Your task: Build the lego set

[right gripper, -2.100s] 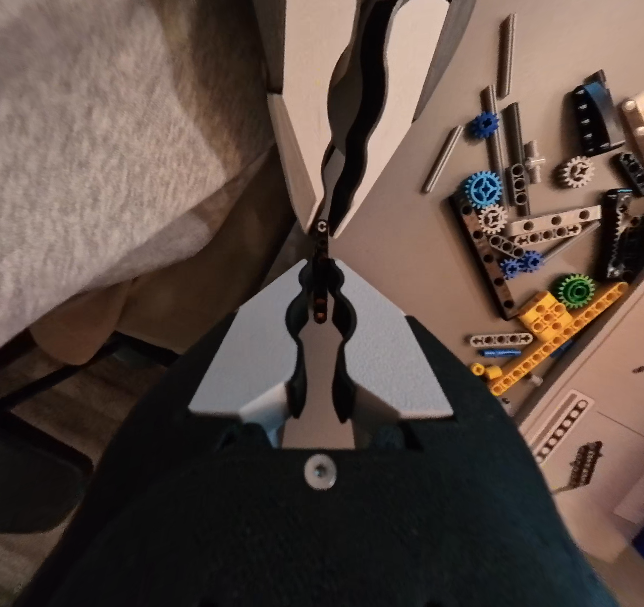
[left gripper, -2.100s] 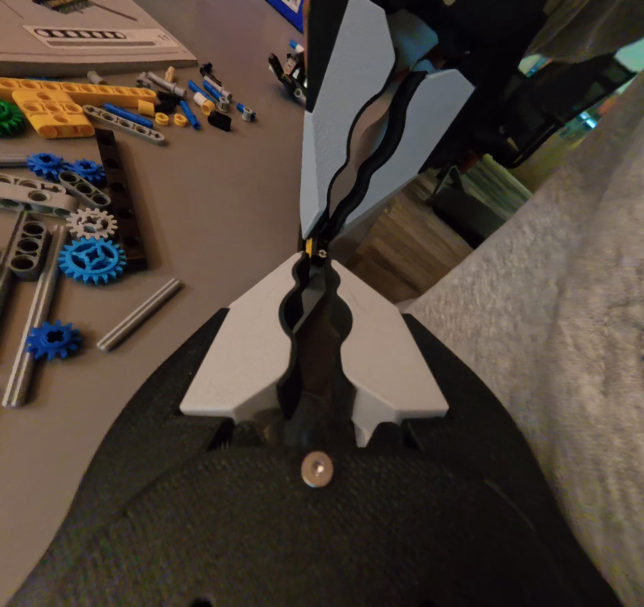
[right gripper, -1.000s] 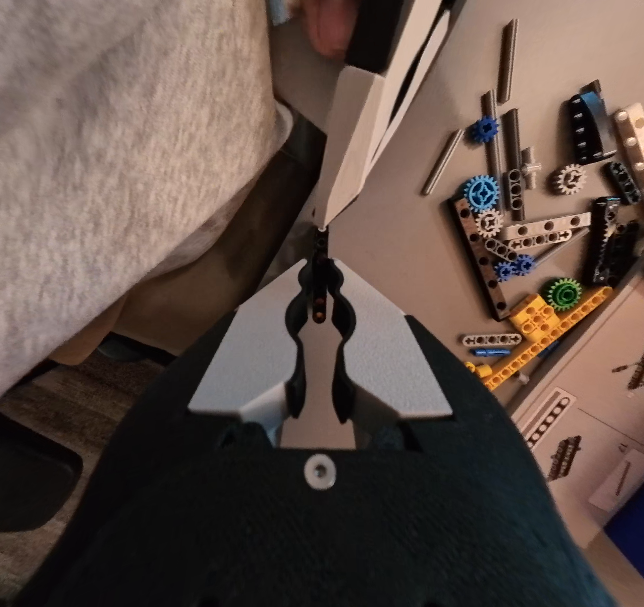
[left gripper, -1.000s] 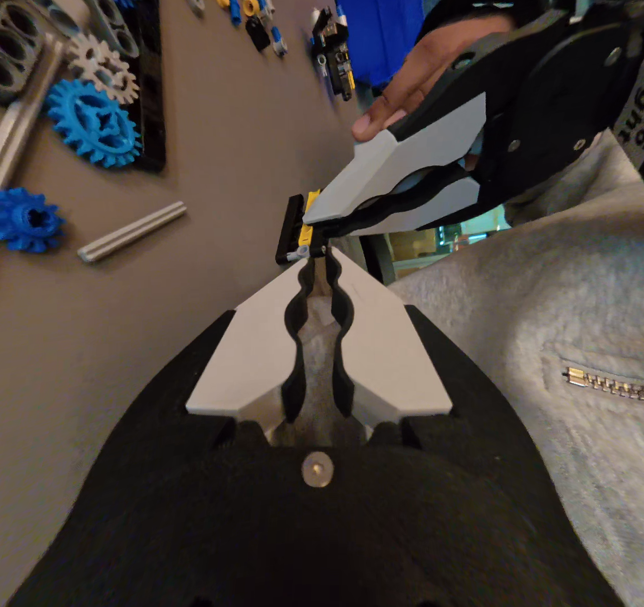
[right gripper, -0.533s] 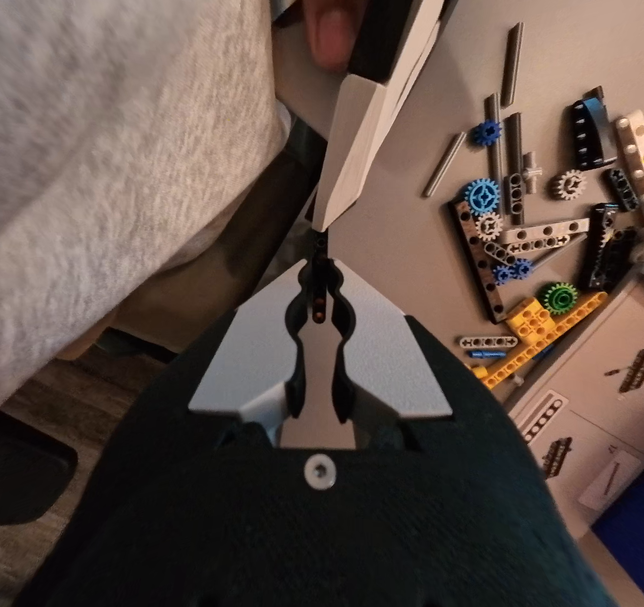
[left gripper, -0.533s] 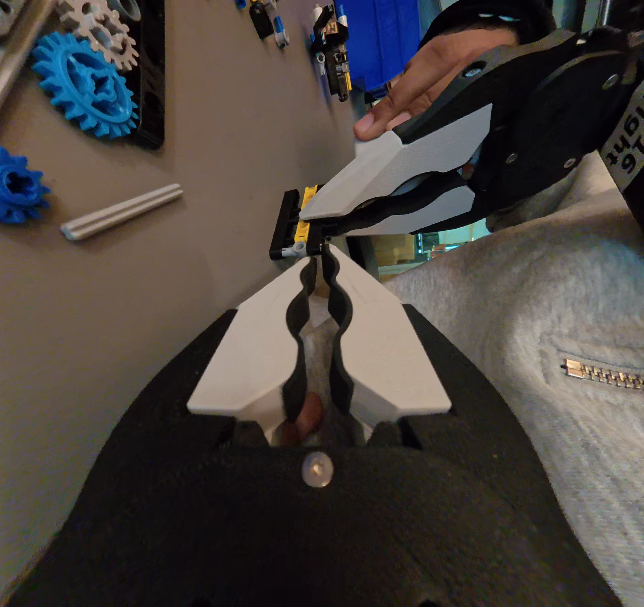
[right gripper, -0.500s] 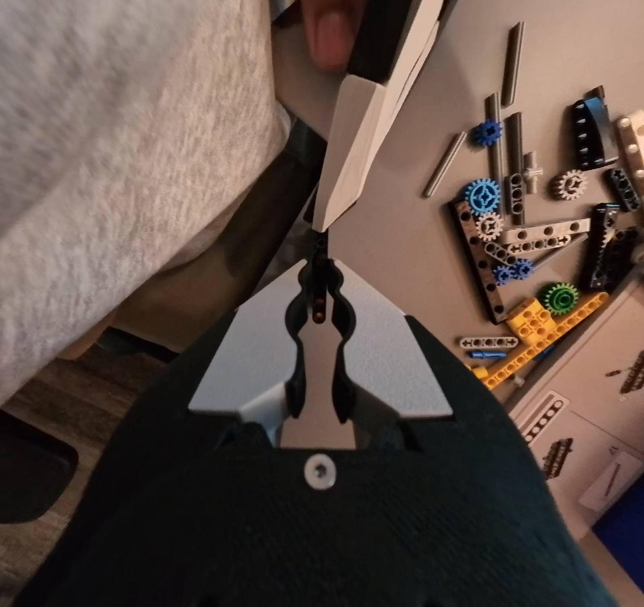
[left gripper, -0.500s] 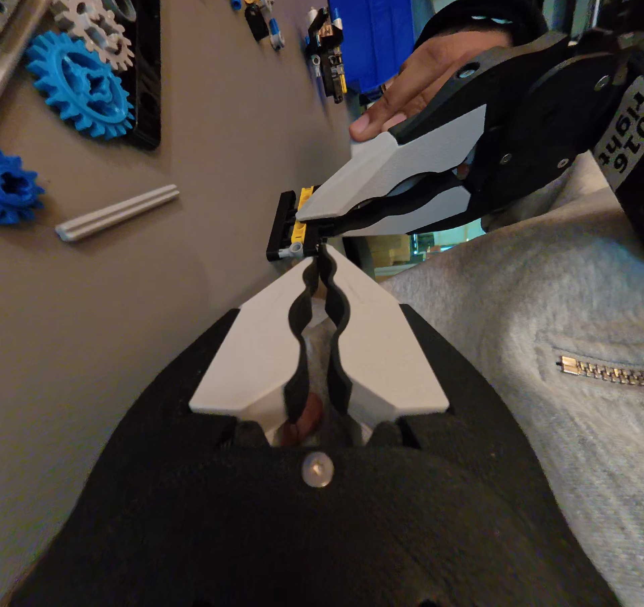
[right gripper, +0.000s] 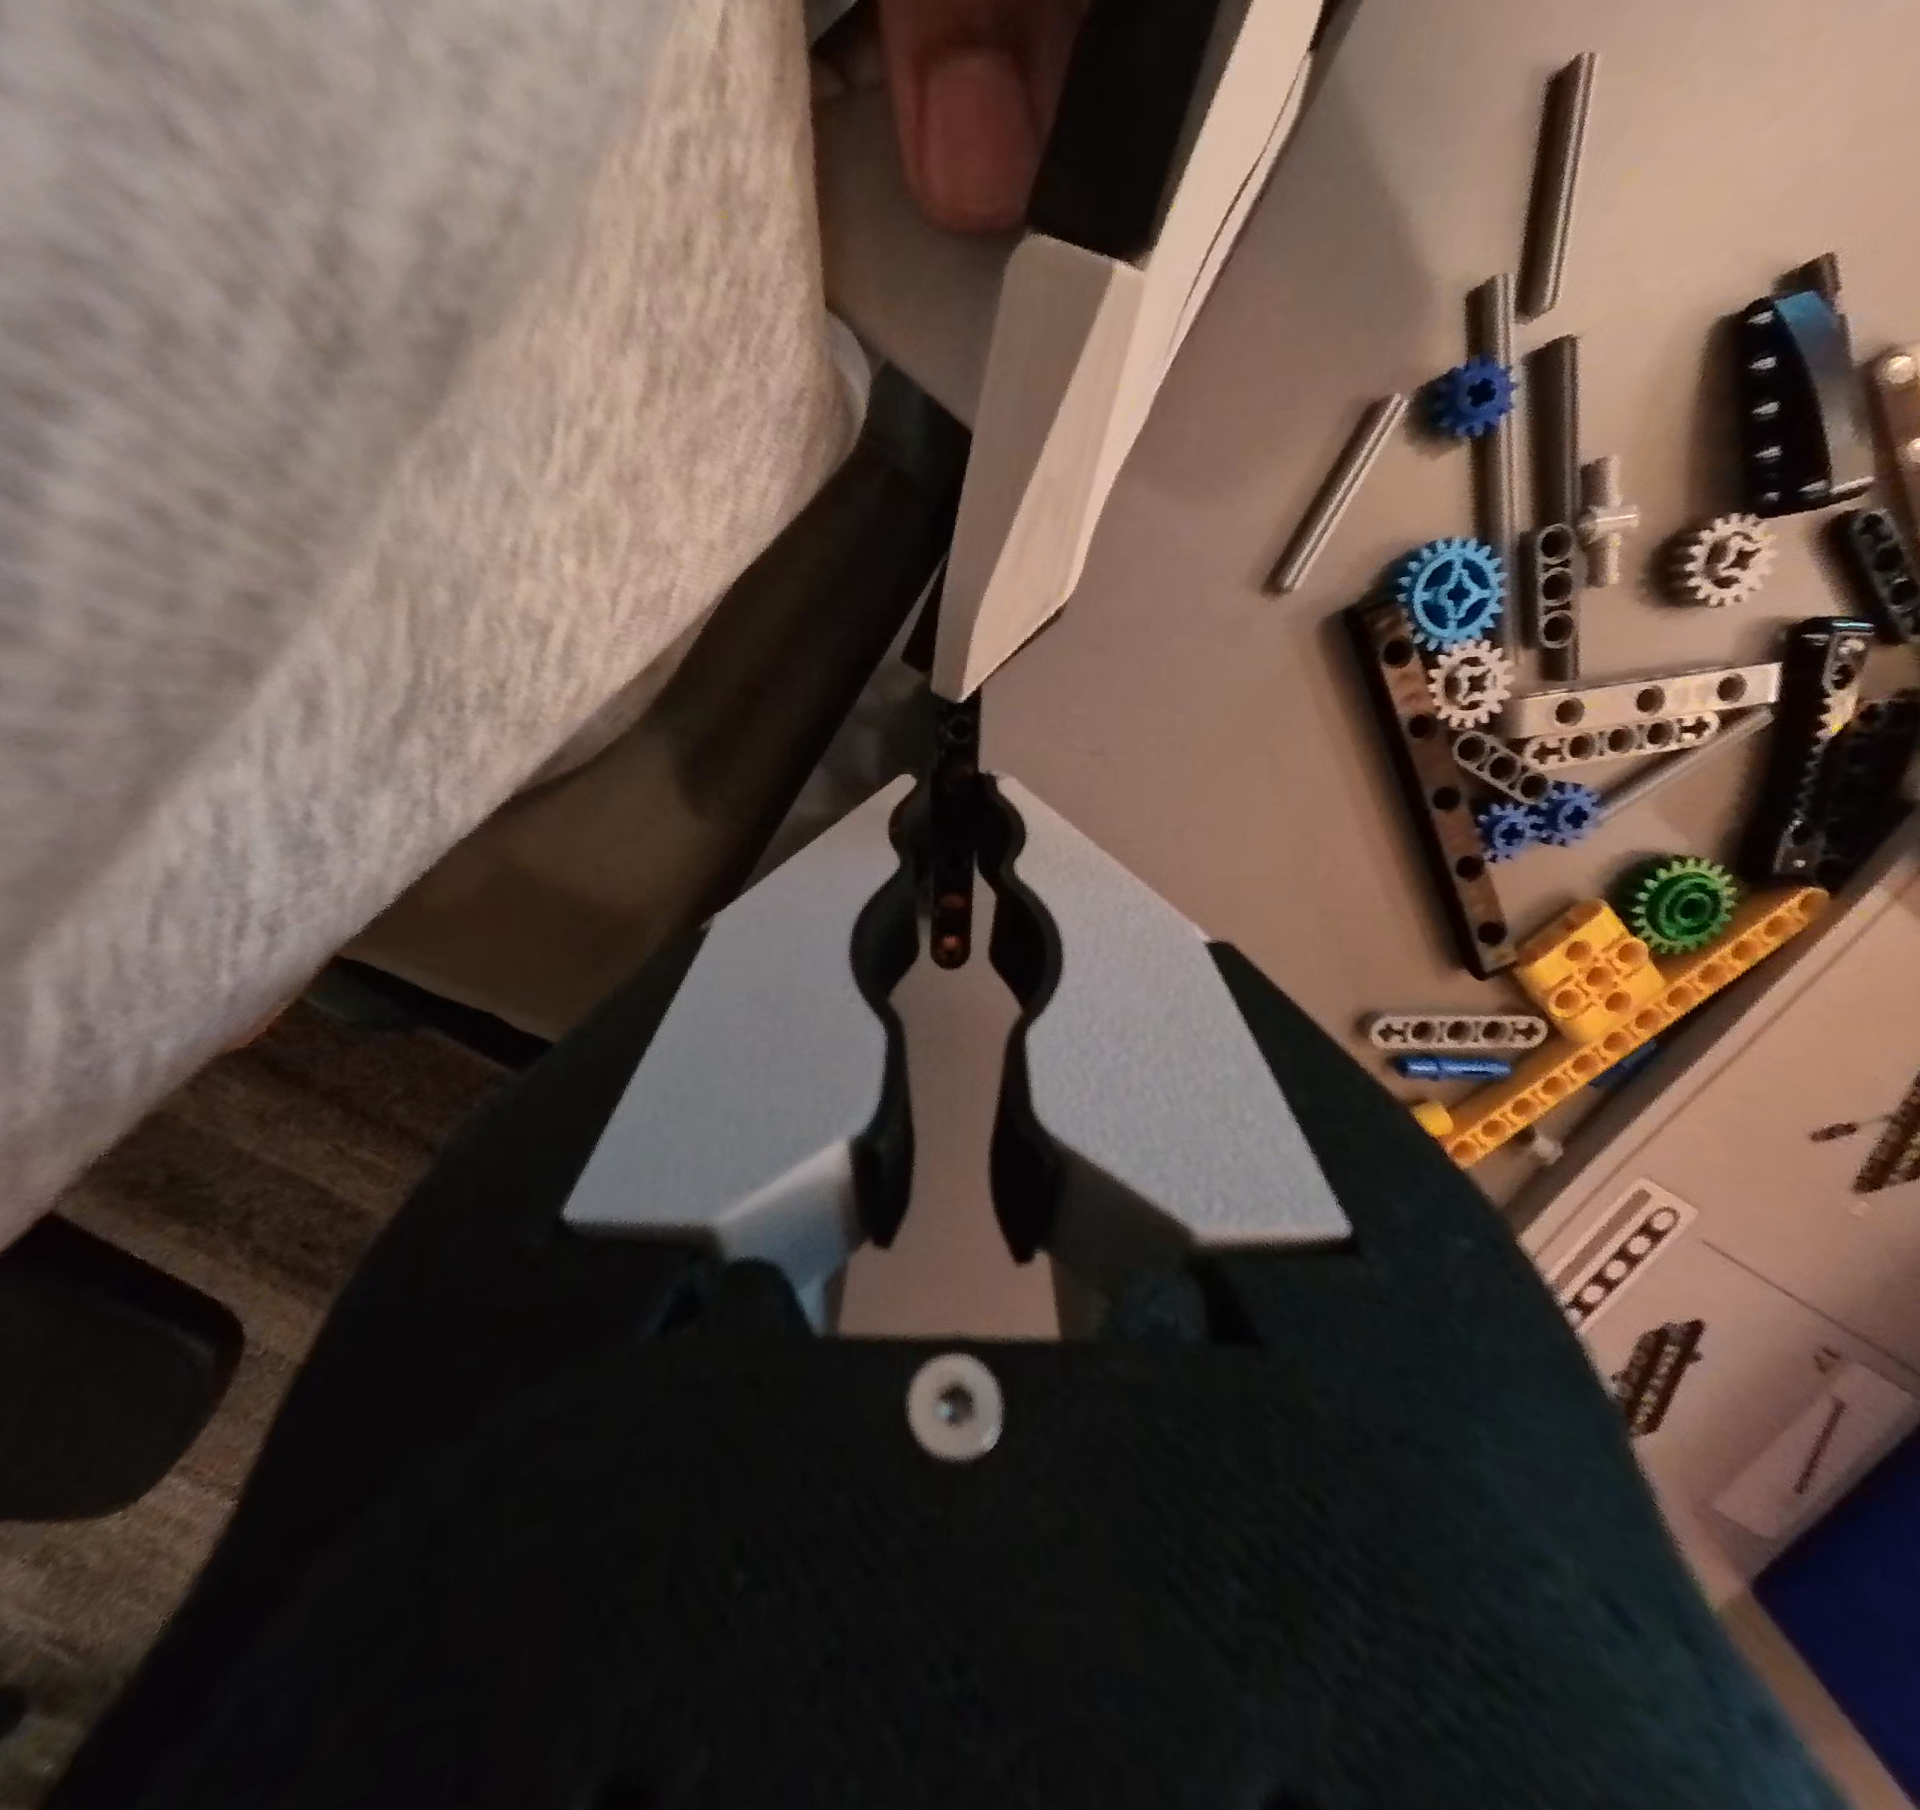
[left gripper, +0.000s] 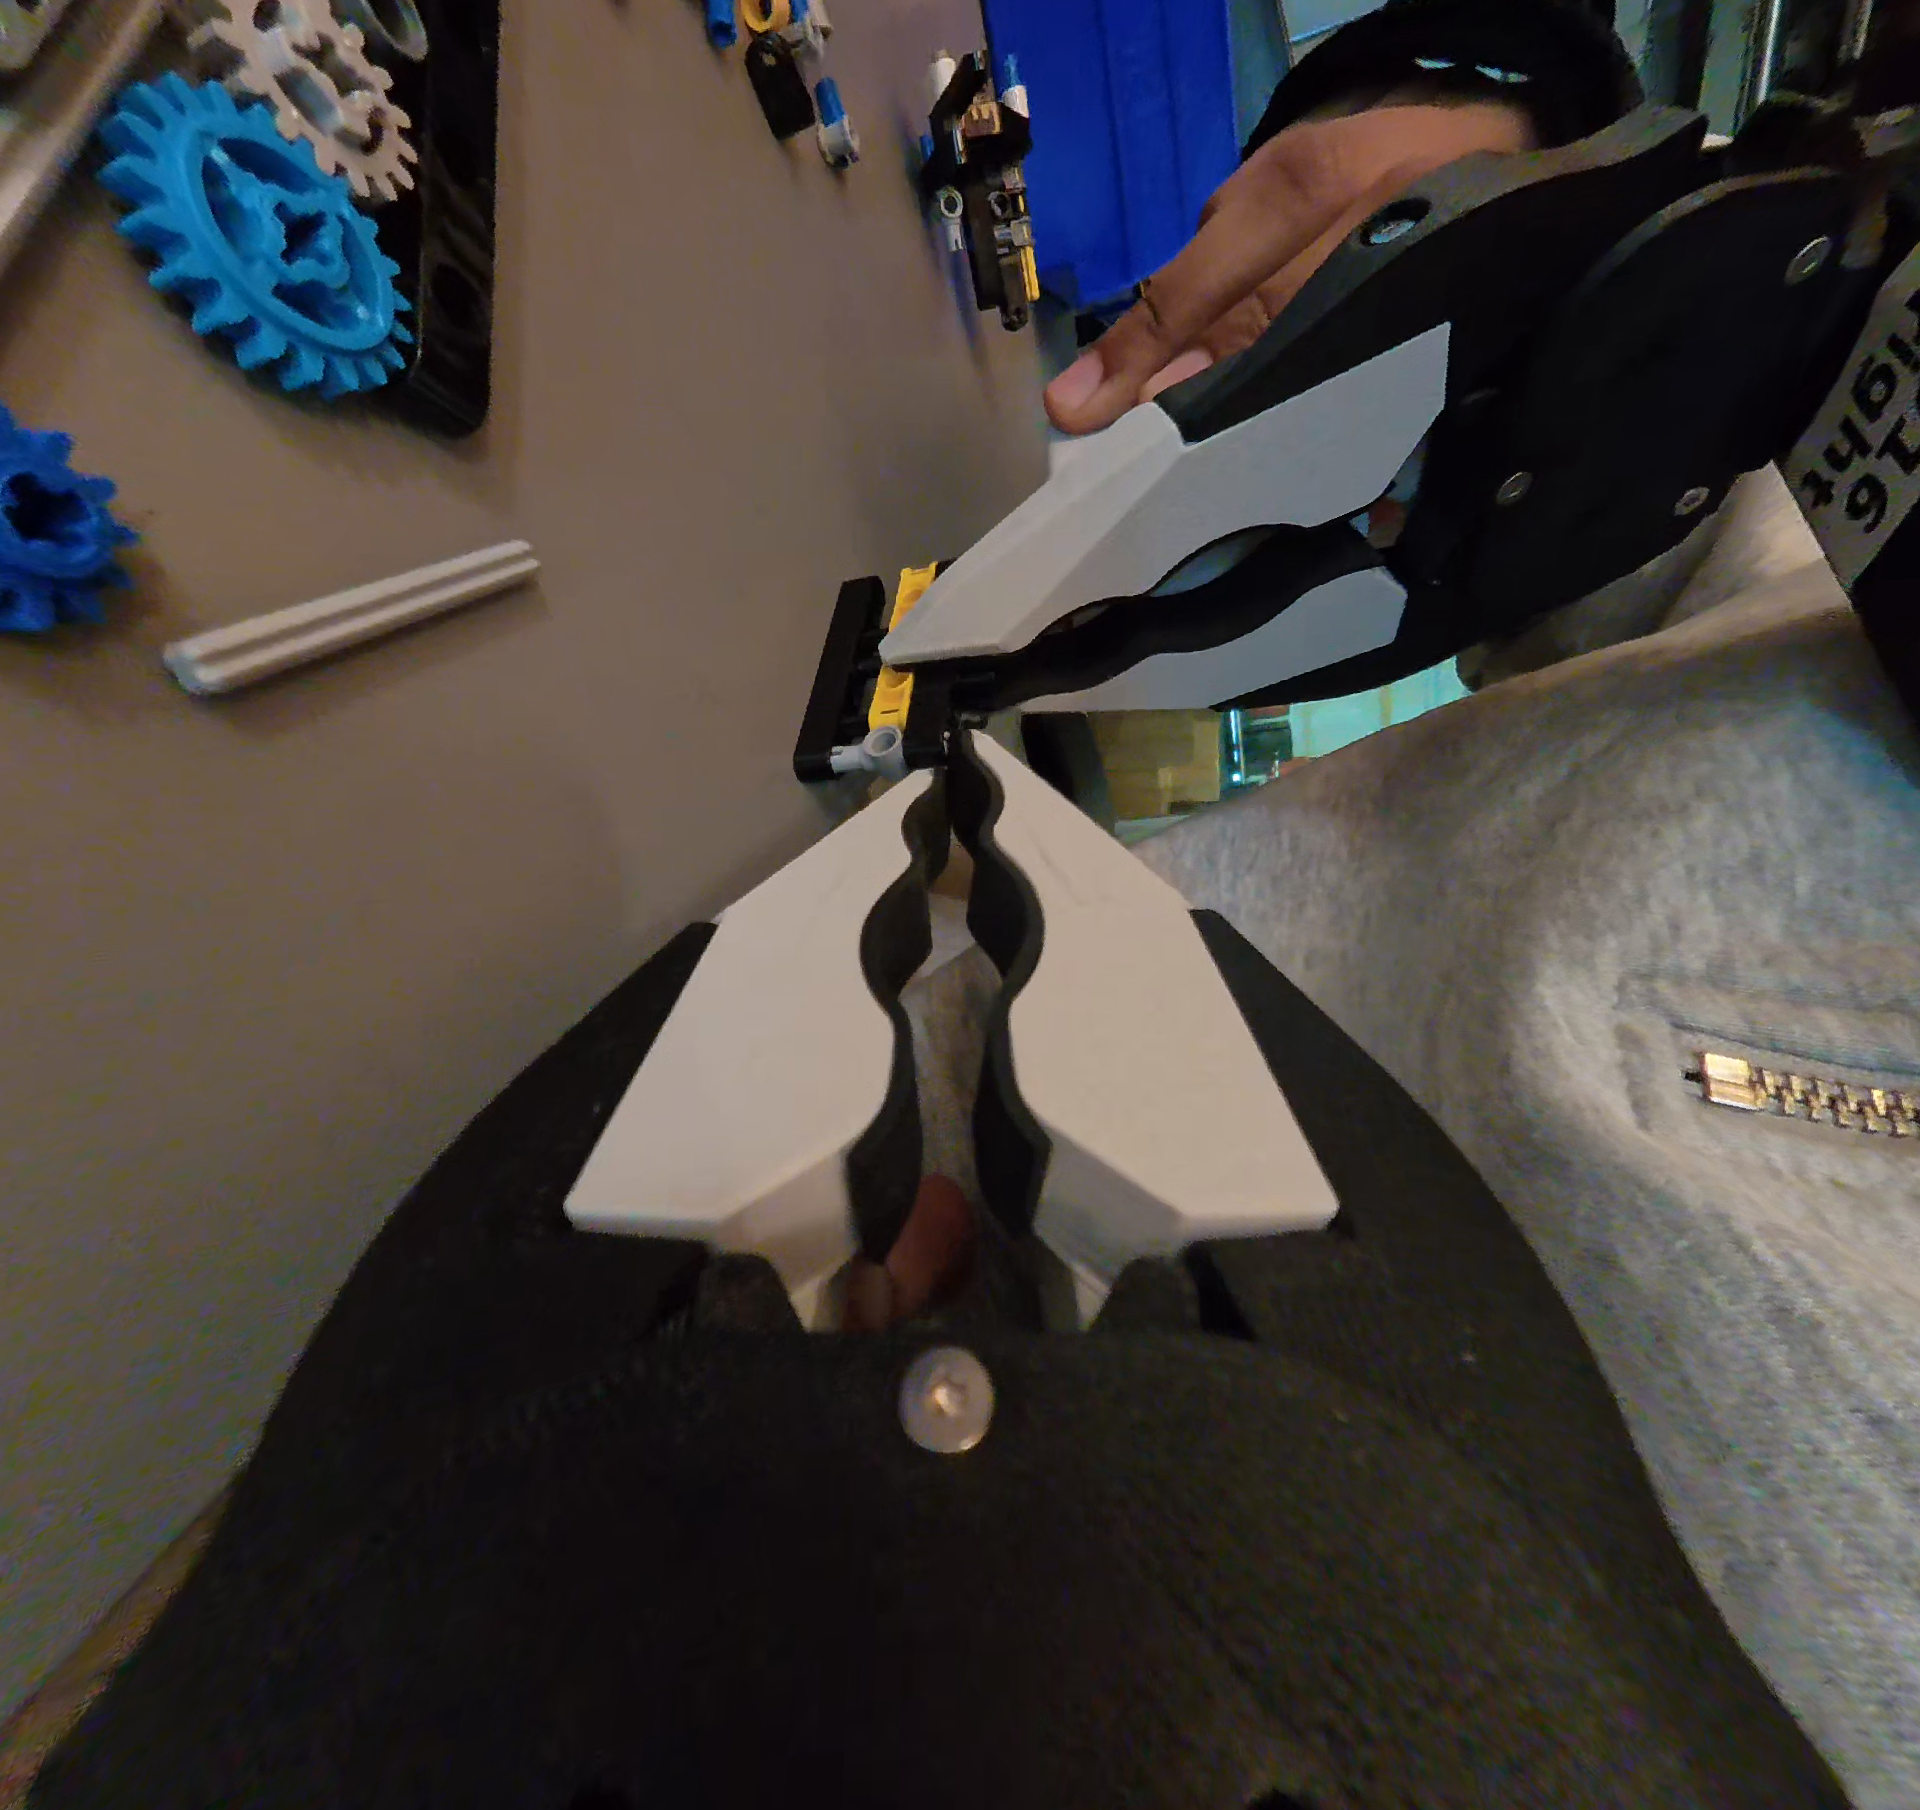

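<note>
A small black and yellow lego assembly [left gripper: 868, 664] is held in the air just off the table edge. My right gripper [left gripper: 920, 659] reaches in from the right and is shut on it. In the right wrist view its pads [right gripper: 951, 825] clamp the assembly's thin black beam [right gripper: 951, 893]. My left gripper [left gripper: 953, 768] is shut, its tips pinching the assembly's lower corner at a right angle to the right gripper. In the right wrist view the left gripper [right gripper: 961, 695] comes down from above onto the beam's far end.
The grey table [left gripper: 623, 410] holds loose parts: a light blue gear [left gripper: 260, 233], a grey axle [left gripper: 353, 612], a long black beam [right gripper: 1423, 784], a green gear [right gripper: 1683, 903], a yellow beam [right gripper: 1621, 1064], a second small assembly [left gripper: 987, 191]. A person's grey sweater [left gripper: 1558, 929] is close on the right. The grippers are tip to tip, or close to it.
The left gripper has turned from facing the right gripper head-on to crossing it. Its jaws have narrowed onto the assembly's corner. In the last half second little has moved.
</note>
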A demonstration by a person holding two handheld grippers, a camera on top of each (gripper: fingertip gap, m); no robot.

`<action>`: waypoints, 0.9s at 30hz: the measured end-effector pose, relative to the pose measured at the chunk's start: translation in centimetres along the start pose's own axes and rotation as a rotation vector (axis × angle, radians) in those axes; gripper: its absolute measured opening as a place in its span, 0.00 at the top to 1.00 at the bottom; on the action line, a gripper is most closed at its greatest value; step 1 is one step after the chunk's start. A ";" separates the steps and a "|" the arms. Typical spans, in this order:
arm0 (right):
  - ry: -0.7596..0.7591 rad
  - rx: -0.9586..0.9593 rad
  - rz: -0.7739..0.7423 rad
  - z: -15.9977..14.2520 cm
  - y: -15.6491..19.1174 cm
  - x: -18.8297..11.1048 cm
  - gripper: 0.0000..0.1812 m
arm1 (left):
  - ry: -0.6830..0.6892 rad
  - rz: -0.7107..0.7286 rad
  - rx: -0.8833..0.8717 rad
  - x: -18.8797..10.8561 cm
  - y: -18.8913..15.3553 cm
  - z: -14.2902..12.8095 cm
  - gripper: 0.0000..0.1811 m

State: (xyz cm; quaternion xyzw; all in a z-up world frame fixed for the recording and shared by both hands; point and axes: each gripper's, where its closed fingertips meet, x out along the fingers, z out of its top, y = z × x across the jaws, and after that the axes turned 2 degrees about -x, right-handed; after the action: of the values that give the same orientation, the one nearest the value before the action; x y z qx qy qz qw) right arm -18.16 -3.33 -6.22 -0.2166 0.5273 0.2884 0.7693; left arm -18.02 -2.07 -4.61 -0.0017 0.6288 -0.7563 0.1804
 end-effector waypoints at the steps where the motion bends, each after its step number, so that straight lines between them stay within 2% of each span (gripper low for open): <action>1: 0.003 -0.005 -0.002 0.0 0.0 0.0 0.97 | 0.001 -0.001 -0.004 0.0 0.0 0.0 0.99; 27: 0.016 0.038 0.019 0.0 0.0 0.2 0.97 | -0.032 -0.044 -0.036 0.1 0.0 0.0 1.00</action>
State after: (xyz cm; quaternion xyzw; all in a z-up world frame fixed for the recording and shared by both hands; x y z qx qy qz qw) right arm -18.13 -3.27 -6.44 -0.1991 0.5408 0.2840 0.7663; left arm -18.12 -2.14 -4.67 -0.0308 0.6391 -0.7486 0.1739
